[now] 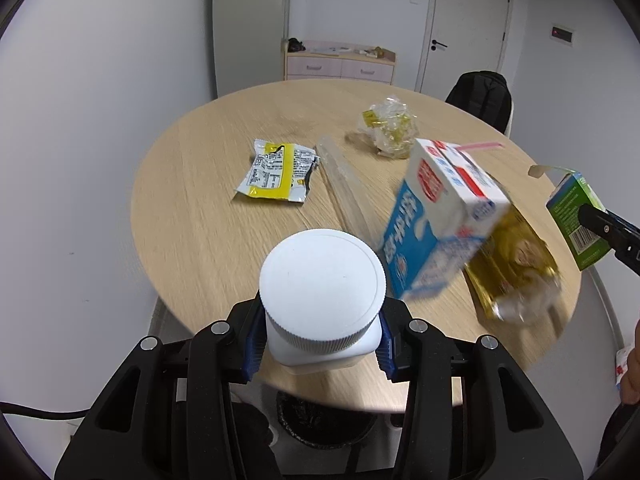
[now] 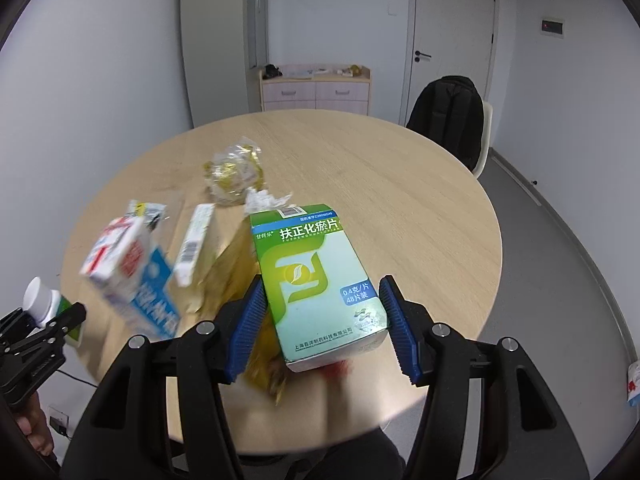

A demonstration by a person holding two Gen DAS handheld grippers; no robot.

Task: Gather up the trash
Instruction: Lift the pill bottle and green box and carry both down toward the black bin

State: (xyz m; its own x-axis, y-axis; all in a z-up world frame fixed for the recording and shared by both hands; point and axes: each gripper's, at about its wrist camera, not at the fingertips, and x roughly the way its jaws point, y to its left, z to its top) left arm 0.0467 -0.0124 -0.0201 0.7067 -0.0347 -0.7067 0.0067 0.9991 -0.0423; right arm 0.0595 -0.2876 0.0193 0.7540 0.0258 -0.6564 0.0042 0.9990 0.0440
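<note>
Left gripper clamps the white bottle at lower centre; right gripper pinches the green box (both lifted for binning, I judge).

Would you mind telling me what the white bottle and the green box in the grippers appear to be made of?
White bottle: probably plastic, smooth and slightly glossy, with a ribbed screw cap. Green box: looks like thin printed cardboard with a light sheen, given its sharp folded edges and a scuffed lower corner.
</note>
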